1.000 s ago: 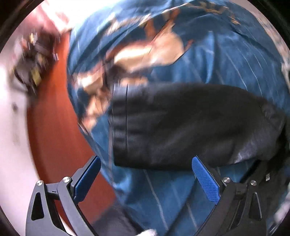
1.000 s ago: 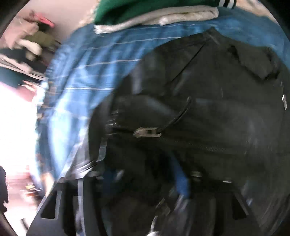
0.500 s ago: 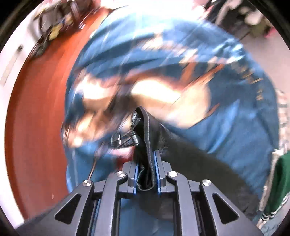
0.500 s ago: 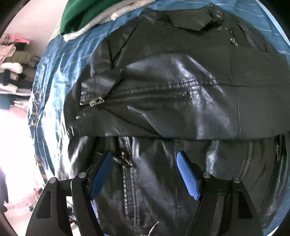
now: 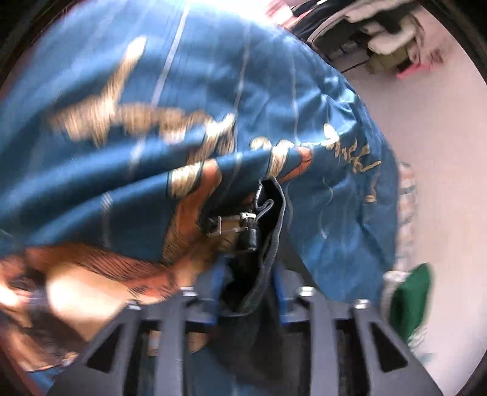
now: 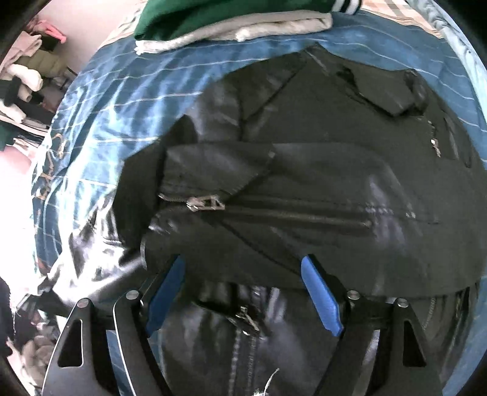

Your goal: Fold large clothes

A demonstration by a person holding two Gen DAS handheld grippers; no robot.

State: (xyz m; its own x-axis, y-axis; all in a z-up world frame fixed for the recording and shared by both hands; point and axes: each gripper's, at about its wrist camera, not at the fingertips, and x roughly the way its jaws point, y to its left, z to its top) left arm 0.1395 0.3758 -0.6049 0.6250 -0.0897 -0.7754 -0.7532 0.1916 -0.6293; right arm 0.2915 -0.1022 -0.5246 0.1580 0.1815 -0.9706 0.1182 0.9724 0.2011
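left wrist: blurred | left tongs [image 5: 248, 292] loosening round jacket [image 5: 268, 243] hem | right tongs [image 6: 243, 292] agape

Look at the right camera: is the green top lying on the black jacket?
No. The green top lies folded on a grey garment at the far edge of the blue bedspread, apart from the black jacket.

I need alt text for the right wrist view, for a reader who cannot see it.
A black leather jacket, partly folded, lies on a blue striped bedcover. The right gripper hovers open above it, holding nothing. Folded green and grey clothes sit at the bed's far edge.
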